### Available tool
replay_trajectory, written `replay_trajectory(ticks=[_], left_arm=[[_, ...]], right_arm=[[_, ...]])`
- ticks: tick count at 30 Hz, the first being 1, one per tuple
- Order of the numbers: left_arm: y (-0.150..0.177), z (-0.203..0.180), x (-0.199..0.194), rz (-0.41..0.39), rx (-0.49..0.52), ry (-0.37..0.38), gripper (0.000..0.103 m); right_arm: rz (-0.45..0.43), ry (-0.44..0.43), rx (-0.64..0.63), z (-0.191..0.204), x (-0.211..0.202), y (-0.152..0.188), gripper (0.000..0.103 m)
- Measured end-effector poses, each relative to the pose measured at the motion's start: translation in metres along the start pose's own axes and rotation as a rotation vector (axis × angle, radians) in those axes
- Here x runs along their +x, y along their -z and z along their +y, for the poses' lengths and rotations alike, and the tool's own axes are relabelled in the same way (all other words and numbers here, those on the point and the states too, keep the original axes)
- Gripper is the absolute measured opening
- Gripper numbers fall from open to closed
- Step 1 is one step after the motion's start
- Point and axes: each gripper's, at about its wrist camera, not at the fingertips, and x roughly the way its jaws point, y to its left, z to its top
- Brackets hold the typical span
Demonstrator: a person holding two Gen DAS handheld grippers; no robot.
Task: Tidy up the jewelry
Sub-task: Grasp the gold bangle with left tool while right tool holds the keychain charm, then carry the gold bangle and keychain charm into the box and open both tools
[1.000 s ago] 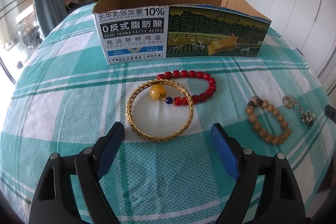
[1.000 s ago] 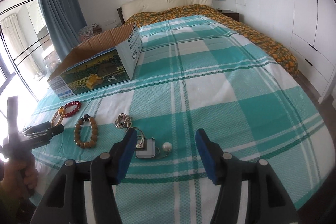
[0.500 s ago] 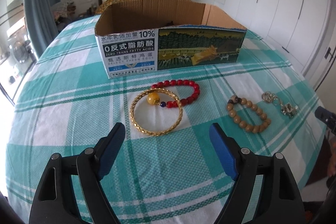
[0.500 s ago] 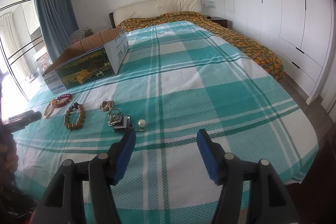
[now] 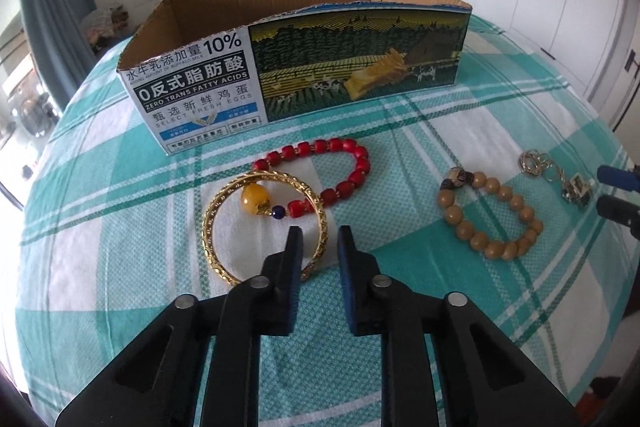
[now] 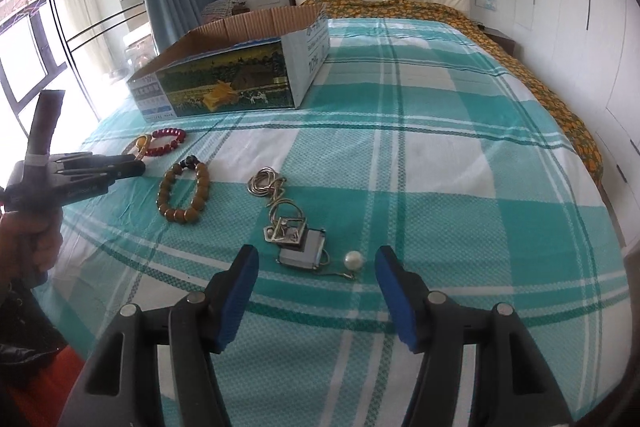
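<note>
Left gripper [image 5: 318, 233] straddles the near rim of the gold bangle [image 5: 264, 227], fingers narrowed either side of it but, as far as this angle shows, not yet clamped, lined up to lift it toward the open cardboard box [image 5: 296, 67] behind. Red bead bracelet [image 5: 340, 167] overlaps the bangle; wooden bead bracelet [image 5: 488, 215] lies apart. Right gripper [image 6: 316, 267] hovers wide open over the pearl keychain [image 6: 296, 239].

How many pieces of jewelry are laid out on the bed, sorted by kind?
Beaded bracelets: 2, the red bead bracelet and the brown wooden bead bracelet.
Bangles: 1, the gold bangle.
Chains: 1, the silver chain with charms and a pearl.
Total: 4, all on the bedspread, none visibly in the cardboard box.
</note>
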Motion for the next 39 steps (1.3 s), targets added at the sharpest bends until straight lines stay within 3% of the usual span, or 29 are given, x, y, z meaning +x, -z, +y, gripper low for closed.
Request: replay_trajectory(ticks=[5,7,10,20,23,29,34,39], left_arm=[[0.006,0.003,-0.009,-0.015,-0.048,0.032,0.003],[0.009,0.010,-0.016,-0.030,-0.096,0.070,0.003],[0.014,0.025,-0.029,-0.040,-0.179,0.129,0.003],[0.018,0.060,-0.071,-0.093,-0.372,0.245,0.003],[0.008,0.062,-0.085,-0.108,-0.368,0.190,0.003],[-0.015,0.054,-0.103,-0.115,-0.301,-0.026,0.003],[-0.025,0.050,-0.106,-0.122,-0.258,-0.105,0.003],[-0.034,0.050,-0.105,-0.120,-0.230,-0.136,0.004]], right_arm=[[0.039,0.034,-0.096,0.016,0.015,-0.002,0.061],[0.037,0.040,-0.115,0.019,0.012,-0.002,0.033],[0.044,0.004,-0.079,0.016,0.006,-0.003,0.034],[-0.047,-0.098,0.057,0.006,-0.048,-0.032,0.034],[-0.079,-0.117,0.054,0.009,-0.063,-0.045,0.034],[-0.125,-0.160,0.061,0.015,-0.083,-0.067,0.034],[-0.144,-0.159,0.025,0.020,-0.087,-0.085,0.034],[-0.153,-0.157,0.015,0.022,-0.082,-0.100,0.034]])
